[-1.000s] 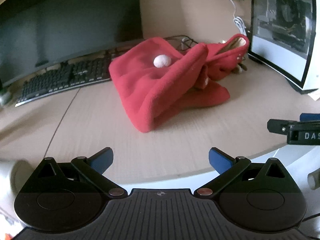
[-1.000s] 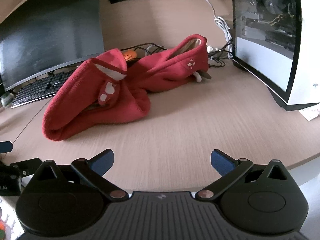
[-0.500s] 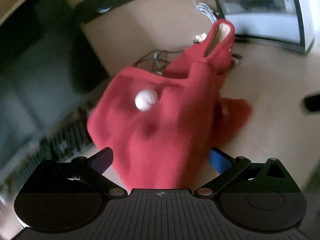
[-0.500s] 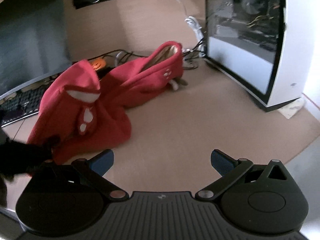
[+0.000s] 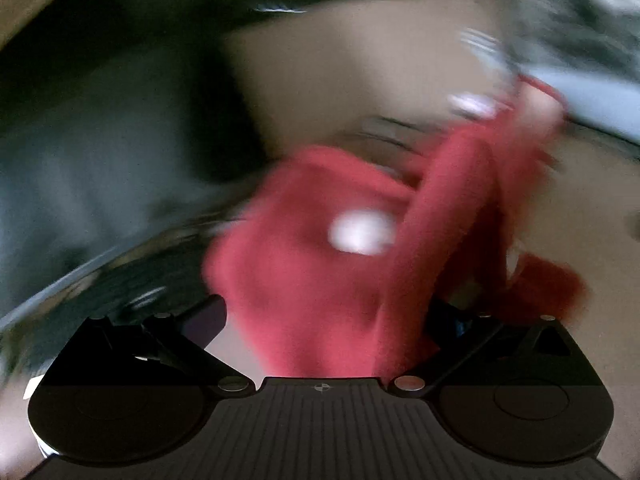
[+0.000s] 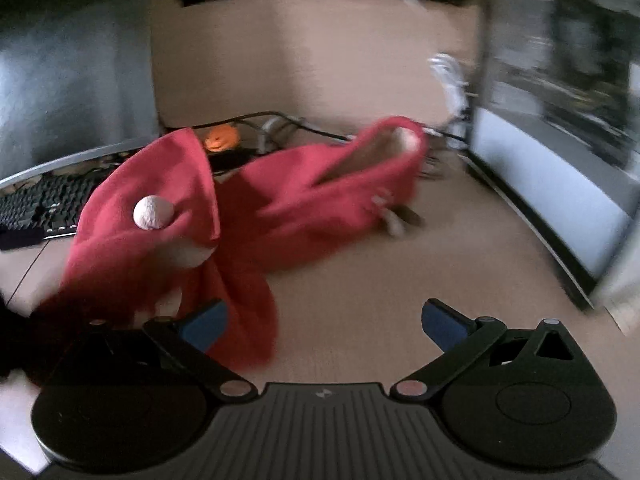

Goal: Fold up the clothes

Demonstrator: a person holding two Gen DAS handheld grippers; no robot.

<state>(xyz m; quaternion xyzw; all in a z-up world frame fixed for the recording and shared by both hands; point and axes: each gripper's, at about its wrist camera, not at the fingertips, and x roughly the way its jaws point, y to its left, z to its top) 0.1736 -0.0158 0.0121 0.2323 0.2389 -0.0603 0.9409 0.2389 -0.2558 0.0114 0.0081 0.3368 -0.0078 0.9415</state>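
A crumpled red fleece garment (image 6: 288,208) with a white pompom (image 6: 152,212) lies on the wooden desk. It fills the middle of the blurred left wrist view (image 5: 332,264), pompom (image 5: 360,232) facing me. My left gripper (image 5: 324,320) is open, its fingers wide apart with the cloth's near edge between them. My right gripper (image 6: 324,320) is open and empty, its left fingertip (image 6: 204,324) right at the garment's near fold.
A black keyboard (image 6: 36,204) and a dark monitor (image 6: 72,72) stand at the left. A white PC case with a glass side (image 6: 560,152) stands at the right. Cables and a small orange pumpkin (image 6: 220,140) lie behind the garment. Bare desk (image 6: 460,264) lies right of it.
Both grippers have moved quickly in toward the garment. The left one now has the cloth between its open fingers, and the garment's left part looks lifted. Both views are motion-blurred.
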